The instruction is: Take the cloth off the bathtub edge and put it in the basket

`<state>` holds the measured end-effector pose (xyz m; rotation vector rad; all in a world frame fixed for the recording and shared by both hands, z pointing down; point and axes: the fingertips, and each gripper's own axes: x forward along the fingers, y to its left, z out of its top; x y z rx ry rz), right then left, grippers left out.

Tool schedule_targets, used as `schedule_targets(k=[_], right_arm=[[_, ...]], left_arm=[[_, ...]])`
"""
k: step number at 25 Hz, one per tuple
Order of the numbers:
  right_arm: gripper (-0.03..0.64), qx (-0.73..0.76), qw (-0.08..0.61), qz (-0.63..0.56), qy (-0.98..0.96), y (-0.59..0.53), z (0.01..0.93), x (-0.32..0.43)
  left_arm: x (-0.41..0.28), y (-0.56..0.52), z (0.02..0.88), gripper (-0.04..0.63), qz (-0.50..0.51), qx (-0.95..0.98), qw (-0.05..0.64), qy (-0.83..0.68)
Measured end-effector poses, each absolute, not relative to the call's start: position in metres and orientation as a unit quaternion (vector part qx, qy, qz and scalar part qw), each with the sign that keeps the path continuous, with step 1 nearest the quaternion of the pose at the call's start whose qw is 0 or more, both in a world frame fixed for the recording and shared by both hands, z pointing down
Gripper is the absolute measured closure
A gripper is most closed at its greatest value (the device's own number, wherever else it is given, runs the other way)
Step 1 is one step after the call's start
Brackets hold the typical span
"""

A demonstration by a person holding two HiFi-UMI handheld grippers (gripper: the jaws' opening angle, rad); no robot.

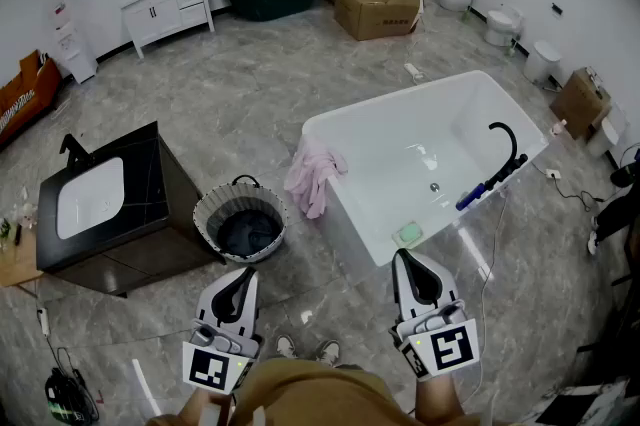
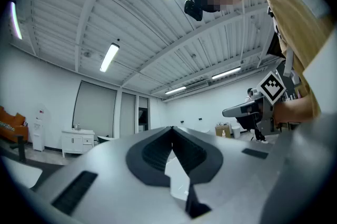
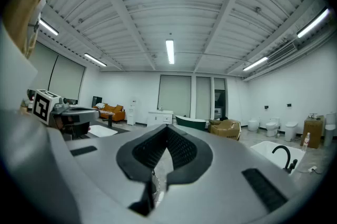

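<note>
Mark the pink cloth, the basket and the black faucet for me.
Pink cloth (image 1: 315,176): head view, on the bunched folds at its middle.
Basket (image 1: 203,219): head view, on its left wall.
Black faucet (image 1: 513,142): head view, on its curved spout.

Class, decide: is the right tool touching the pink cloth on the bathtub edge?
Apart. The head view shows the right tool held near the person, with the bathtub corner between it and the pink cloth.
</note>
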<state>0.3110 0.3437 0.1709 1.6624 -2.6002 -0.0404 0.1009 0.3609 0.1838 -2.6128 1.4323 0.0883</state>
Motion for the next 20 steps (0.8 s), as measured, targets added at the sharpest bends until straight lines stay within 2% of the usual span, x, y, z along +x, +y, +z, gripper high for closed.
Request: schedule_targets(k=[8,20], right_arm=[[0.612,0.547,-0.005,0.002,-0.837,0.335,0.169,0.334],[0.612,0.527,-0.001,0.003,-0.85,0.323,0.183,0.362]], left_arm=[[0.109,0.355,0.182,0.588,0.029,-0.866,0.087,0.491],[0.127,0.357,0.182,0.588,0.03,-0.842,0.098,0.529]])
